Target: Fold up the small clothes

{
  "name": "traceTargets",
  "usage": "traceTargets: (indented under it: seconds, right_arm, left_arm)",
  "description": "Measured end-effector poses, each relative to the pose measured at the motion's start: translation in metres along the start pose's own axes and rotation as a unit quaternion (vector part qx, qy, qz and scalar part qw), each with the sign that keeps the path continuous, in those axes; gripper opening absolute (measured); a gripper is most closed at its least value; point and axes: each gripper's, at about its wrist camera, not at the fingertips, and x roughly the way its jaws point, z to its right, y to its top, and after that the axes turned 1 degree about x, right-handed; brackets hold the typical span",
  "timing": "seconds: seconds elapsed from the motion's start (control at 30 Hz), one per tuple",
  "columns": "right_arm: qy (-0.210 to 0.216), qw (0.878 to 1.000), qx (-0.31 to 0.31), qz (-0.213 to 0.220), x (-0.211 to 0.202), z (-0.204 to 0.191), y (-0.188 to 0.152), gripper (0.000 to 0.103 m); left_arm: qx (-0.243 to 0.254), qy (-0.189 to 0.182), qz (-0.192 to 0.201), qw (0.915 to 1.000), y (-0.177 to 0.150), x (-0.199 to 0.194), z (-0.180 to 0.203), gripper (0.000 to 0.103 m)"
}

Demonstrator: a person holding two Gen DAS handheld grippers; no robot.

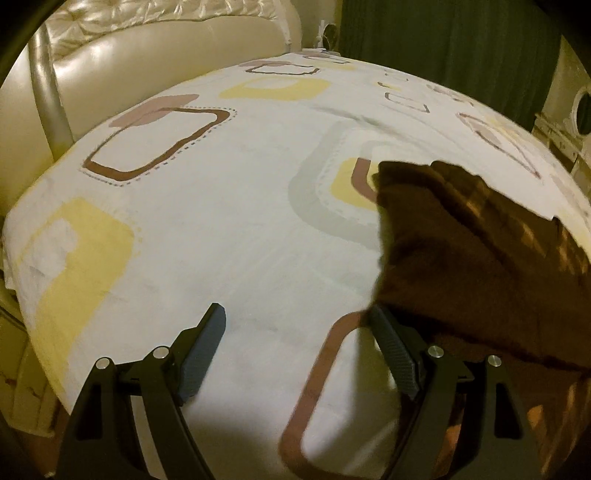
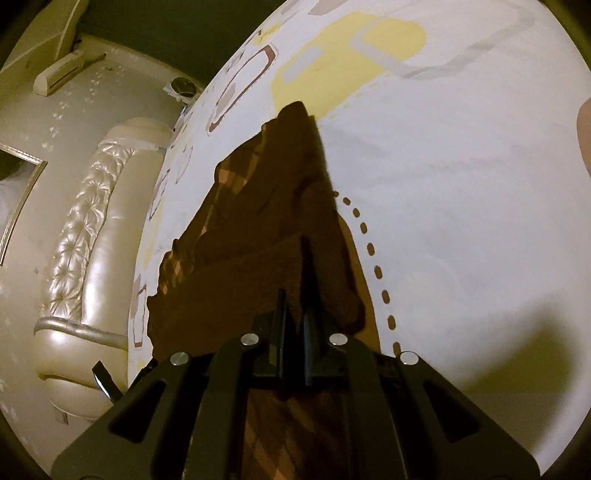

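Note:
A dark brown garment (image 1: 461, 251) with a faint plaid pattern lies on the patterned white bedsheet (image 1: 240, 221), at the right in the left wrist view. My left gripper (image 1: 295, 321) is open and empty just above the sheet, its right finger (image 1: 391, 350) against the garment's near left edge. In the right wrist view my right gripper (image 2: 293, 306) is shut on a fold of the brown garment (image 2: 258, 236), which stretches away from the jaws across the sheet (image 2: 461, 184).
A cream padded headboard (image 1: 129, 70) and a metal post (image 1: 48, 99) stand at the bed's far left. Dark green curtains (image 1: 443, 33) hang behind the bed. The headboard (image 2: 85, 240) and a wall air conditioner (image 2: 62, 74) show in the right wrist view.

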Motion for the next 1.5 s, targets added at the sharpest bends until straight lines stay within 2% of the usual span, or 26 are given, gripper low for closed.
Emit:
traceTargets:
  seconds: [0.13,0.23,0.3,0.4,0.5,0.6,0.63,0.7,0.77,0.83,0.93,1.0,1.1,1.13,1.17,1.2,1.27,1.37,1.5]
  right_arm:
    - [-0.016,1.0,-0.003,0.005,-0.013,0.0,-0.001,0.008]
    - [-0.048,0.998,-0.039,0.029,-0.029,-0.015,0.001,0.012]
    - [-0.05,0.995,-0.072,0.036,-0.031,-0.035,0.005,0.017]
    - [-0.02,0.991,-0.13,0.014,-0.012,-0.081,0.012,0.023]
    - [0.027,0.978,-0.205,-0.039,0.032,-0.139,0.012,0.028]
    - [0.065,0.959,-0.257,-0.105,0.092,-0.189,0.009,0.028]
    - [0.074,0.952,-0.267,-0.131,0.115,-0.204,0.008,0.028]
    - [0.067,0.941,-0.294,-0.156,0.15,-0.225,0.003,0.028]
    - [0.059,0.925,-0.329,-0.178,0.181,-0.243,-0.004,0.028]
    - [0.049,0.914,-0.349,-0.201,0.206,-0.25,-0.008,0.028]
    - [0.044,0.904,-0.353,-0.235,0.229,-0.248,-0.012,0.028]
    - [0.053,0.9,-0.358,-0.242,0.23,-0.248,-0.014,0.027]
    - [0.062,0.888,-0.378,-0.255,0.225,-0.246,-0.019,0.023]
    - [0.06,0.883,-0.386,-0.26,0.223,-0.245,-0.02,0.019]
    - [0.056,0.881,-0.392,-0.26,0.222,-0.244,-0.021,0.004]
    - [0.05,0.881,-0.394,-0.256,0.222,-0.244,-0.021,0.002]
    - [0.043,0.889,-0.387,-0.242,0.22,-0.24,-0.016,0.002]
    - [0.022,0.906,-0.364,-0.216,0.219,-0.23,-0.006,0.001]
    - [0.024,0.914,-0.347,-0.208,0.224,-0.223,-0.004,0.001]
  left_arm:
    - [0.011,-0.015,0.011,0.9998,-0.008,-0.013,-0.011,0.08]
    - [0.007,-0.032,0.028,0.9991,-0.006,-0.029,-0.019,0.08]
    - [-0.001,-0.055,0.045,0.9975,0.006,-0.038,-0.019,0.08]
    - [-0.016,-0.098,0.057,0.9934,0.03,-0.041,-0.01,0.08]
    - [-0.021,-0.149,0.055,0.9871,0.048,-0.032,0.009,0.081]
    - [-0.005,-0.143,0.022,0.9895,0.051,-0.004,0.027,0.081]
    - [0.001,-0.13,-0.001,0.9916,0.049,0.011,0.03,0.081]
    - [0.01,-0.108,-0.027,0.9937,0.041,0.028,0.031,0.082]
    - [0.026,-0.104,-0.005,0.9942,0.035,0.025,0.032,0.082]
    - [0.022,-0.108,-0.001,0.9939,0.032,0.026,0.03,0.082]
    - [0.017,-0.111,0.001,0.9936,0.032,0.028,0.029,0.083]
    - [0.02,-0.109,0.008,0.9939,0.031,0.029,0.031,0.083]
    - [0.017,-0.11,0.011,0.9937,0.03,0.028,0.031,0.084]
    - [0.017,-0.11,0.011,0.9937,0.029,0.027,0.029,0.084]
    - [0.017,-0.11,0.012,0.9937,0.03,0.027,0.029,0.084]
    - [0.017,-0.11,0.012,0.9937,0.03,0.028,0.029,0.084]
    - [0.018,-0.109,0.012,0.9938,0.03,0.028,0.029,0.084]
    - [0.018,-0.108,0.015,0.9938,0.029,0.028,0.029,0.084]
    - [0.017,-0.109,0.017,0.9937,0.028,0.028,0.028,0.084]
